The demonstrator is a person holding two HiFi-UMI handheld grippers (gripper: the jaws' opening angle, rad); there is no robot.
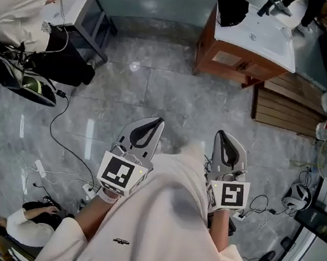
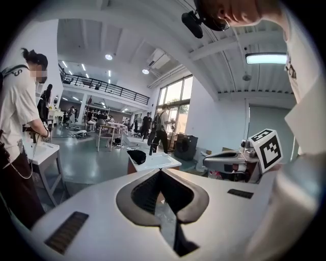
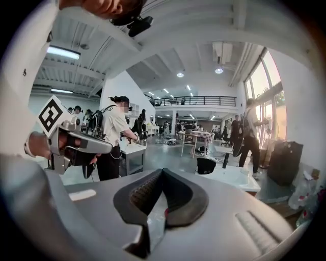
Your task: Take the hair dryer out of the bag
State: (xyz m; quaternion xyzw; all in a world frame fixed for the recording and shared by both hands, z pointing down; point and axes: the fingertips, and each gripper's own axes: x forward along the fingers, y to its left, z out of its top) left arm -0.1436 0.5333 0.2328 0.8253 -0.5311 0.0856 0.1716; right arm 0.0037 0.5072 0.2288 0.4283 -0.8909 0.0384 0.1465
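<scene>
Currently left tool [image 1: 156, 125] and right tool [image 1: 222, 137] both closed tight, empty, over grey marble floor [image 1: 157, 85]; hair dryer unseen, probably inside floppy black fabric bag [image 1: 230, 8] on white-topped wooden bench [image 1: 269, 39] ahead, likely rigid, lightish, grab handle

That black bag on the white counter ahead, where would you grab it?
Probably by its upper edge, coming down from above on the near side. The black bag sits at the left end of the white counter and looks soft and upright, so its top should offer a thin fold for the jaws. It is too far to show a handle or zip.
</scene>
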